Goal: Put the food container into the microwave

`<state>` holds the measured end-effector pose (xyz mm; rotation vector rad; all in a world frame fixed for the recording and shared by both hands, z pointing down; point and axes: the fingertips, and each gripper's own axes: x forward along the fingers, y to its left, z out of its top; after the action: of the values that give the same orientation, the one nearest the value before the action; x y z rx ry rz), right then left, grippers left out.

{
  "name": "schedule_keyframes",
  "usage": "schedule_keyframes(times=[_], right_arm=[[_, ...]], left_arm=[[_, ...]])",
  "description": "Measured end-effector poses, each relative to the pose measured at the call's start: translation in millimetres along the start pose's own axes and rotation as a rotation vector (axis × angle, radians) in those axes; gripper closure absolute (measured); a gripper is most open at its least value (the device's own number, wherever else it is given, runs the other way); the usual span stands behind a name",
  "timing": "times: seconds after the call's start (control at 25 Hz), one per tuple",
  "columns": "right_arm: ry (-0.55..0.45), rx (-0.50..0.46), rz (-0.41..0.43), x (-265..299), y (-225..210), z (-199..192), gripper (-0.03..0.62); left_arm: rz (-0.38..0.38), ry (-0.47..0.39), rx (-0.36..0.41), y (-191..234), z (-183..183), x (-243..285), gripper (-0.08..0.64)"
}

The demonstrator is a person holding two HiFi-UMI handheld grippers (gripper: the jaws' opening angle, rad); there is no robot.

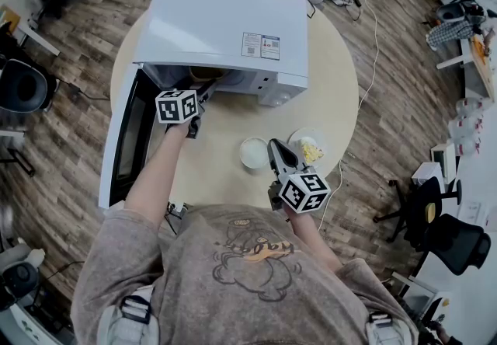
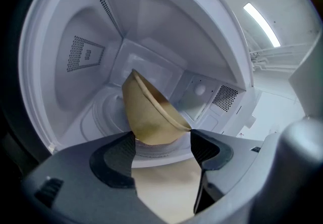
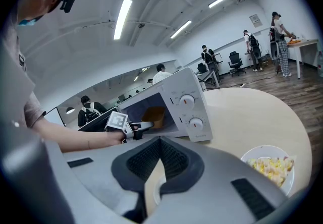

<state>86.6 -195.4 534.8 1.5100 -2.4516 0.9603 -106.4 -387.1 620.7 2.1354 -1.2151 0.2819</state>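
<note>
Item: round pale surface on a wood-plank floor, in an open office with black chairs round the edges, strip lights on the ceiling and people standing at the far end. On the surface, toward its far side: white microwave, its door swung fully open to the person's left and two control dials on its front panel. Inside the cavity: brown food container, bowl-shaped, sitting tilted over the turntable with its mouth turned up and to the right. Left hand-held gripper: reached into the microwave opening, jaws spread to the container's width, each tip meeting one side of the container's lower body, pinching it. Right hand-held gripper: held over the near part of the surface close to the person's chest, jaws pressed together with nothing between them. Also on the surface, near side, just ahead of the right hand-held gripper: one white dish (bowl or lid, which cannot be told) and, just beside it to the right, one white plate carrying a small heap of yellow food. Dish and plate lie near each other and apart from the microwave.
</note>
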Motion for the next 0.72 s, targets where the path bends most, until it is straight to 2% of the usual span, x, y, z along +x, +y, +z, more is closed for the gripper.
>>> schedule_keyframes(times=[0.2,0.28,0.48,0.72], right_arm=[[0.002,0.001,0.0,0.8,-0.1,-1.1,0.591],[0.003,0.001,-0.001,0.7,-0.8,-1.6,0.591],[0.002,0.003,-0.003,0.8,-1.6,-1.4,0.591],[0.002,0.005,-0.003,0.1,-0.9,-1.1,0.591]], left_arm=[[0.011,0.003,0.027,2.1,-0.1,0.0,0.206],[0.029,0.011,0.041,4.7,-1.9,-0.6,0.334],[0.009,0.029,0.031,1.1,-7.6,1.5,0.337],[0.008,0.025,0.009,0.4,-7.1,1.0,0.383]])
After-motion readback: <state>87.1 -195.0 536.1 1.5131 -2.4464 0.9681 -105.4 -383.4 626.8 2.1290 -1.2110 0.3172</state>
